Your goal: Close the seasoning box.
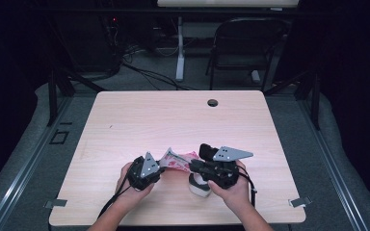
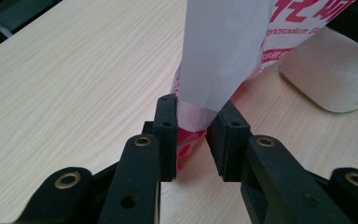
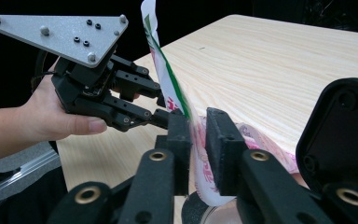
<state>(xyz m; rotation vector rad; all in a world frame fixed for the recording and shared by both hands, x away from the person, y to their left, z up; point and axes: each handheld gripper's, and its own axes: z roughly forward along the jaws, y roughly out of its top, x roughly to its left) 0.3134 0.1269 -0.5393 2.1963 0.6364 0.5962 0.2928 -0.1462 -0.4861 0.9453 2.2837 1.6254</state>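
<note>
While both forearms came in from the near table edge, held the two grippers close together over the front middle of the wooden table [image 1: 125,115]. Left gripper [image 1: 160,166]: cradled from below in the left hand [image 1: 132,190], palm up, jaws aimed rightward and level. Clamped on one end of the red-and-white printed packet [image 1: 178,161], pads pressed onto crumpled film in the left gripper view [image 2: 191,119]. Right gripper [image 1: 192,166]: gripped from below by the right hand [image 1: 233,192], jaws aimed leftward toward the other gripper. Straddled the packet's opposite end [image 3: 198,140]; pad contact hard to judge, a small gap visible on one side. Packet stretched between both grippers, lifted just above the tabletop. White round container [image 1: 200,185] sat on the table directly under the right gripper, beside the packet.
</note>
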